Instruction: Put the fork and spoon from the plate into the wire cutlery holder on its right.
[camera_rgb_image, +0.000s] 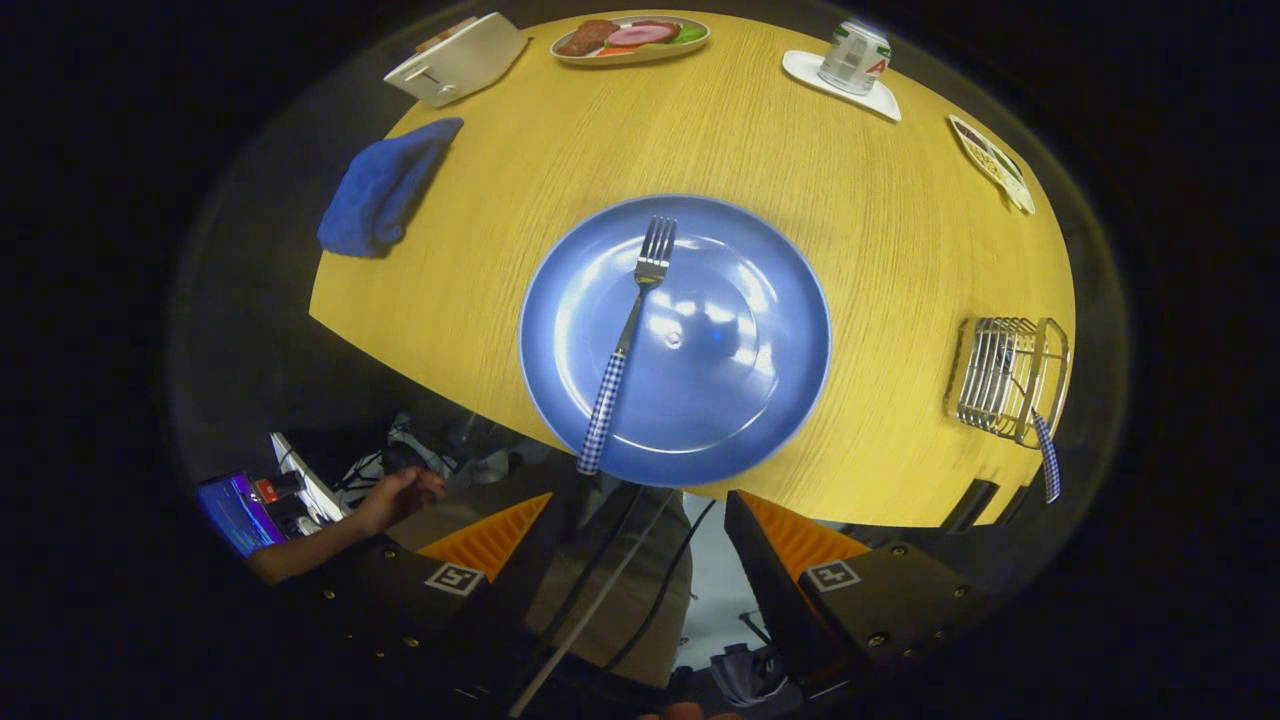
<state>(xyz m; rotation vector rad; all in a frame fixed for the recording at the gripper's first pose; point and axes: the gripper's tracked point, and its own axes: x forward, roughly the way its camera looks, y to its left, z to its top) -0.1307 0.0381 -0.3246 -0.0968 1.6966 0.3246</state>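
1. Wood-grain yellow table (800, 180) is filling the gripper view, and the gripper (640, 520) is hovering above its near edge with its fingers spread wide, holding nothing and touching nothing.
2. Just ahead of the fingers, the round blue plate (740, 400) is sitting on the table, its glossy face catching light.
3. On the plate's left half, the fork (627, 345) is lying with its metal tines pointing away from the gripper and its blue-and-white checked handle sticking out over the plate's near rim.
4. To the right of the plate and well apart from it, the wire cutlery holder (1000, 375) is standing near the table's edge, with a checked handle (1046, 460) poking out of it towards the gripper.
5. Beyond the plate, a blue cloth (385, 190), a white toaster (455, 60), a dish of food (630, 40) and a can (855, 55) on a white coaster are ringing the far side.
6. Below the table's edge on the left, a person's hand (395, 497) is showing.
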